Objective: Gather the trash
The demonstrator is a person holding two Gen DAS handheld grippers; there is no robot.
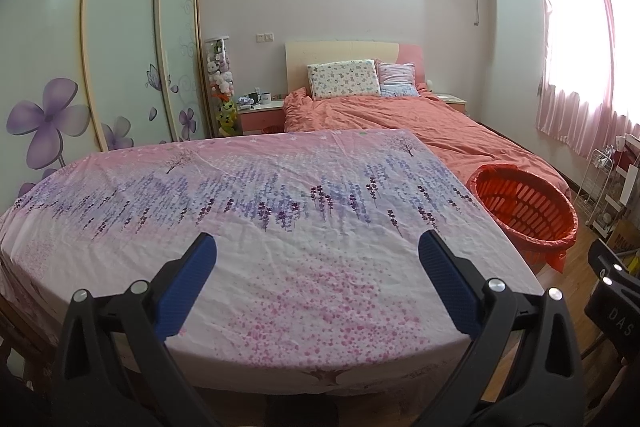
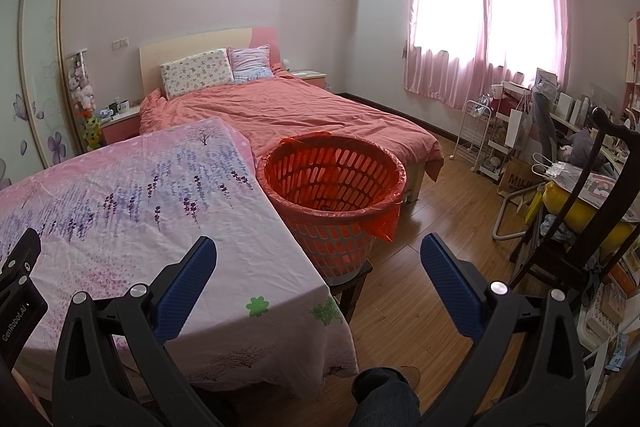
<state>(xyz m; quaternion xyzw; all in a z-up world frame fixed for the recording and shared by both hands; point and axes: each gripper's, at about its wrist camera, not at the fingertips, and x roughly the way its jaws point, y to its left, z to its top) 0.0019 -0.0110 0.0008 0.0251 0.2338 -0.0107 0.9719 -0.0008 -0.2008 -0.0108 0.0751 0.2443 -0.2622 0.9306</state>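
Note:
A slatted basket lined with a red plastic bag stands on a dark stool at the table's right edge; it also shows at the right as the basket in the left wrist view. A small dark thing lies at its bottom. My left gripper is open over the table's pink and purple flowered cloth, nothing between its blue pads. My right gripper is open too, held over the table's right corner and the floor, short of the basket. No loose trash shows on the cloth.
Behind the table is a bed with an orange cover and two pillows. A sliding wardrobe fills the left wall. A dark wooden chair and cluttered shelves stand at the right. A person's knee is at the bottom.

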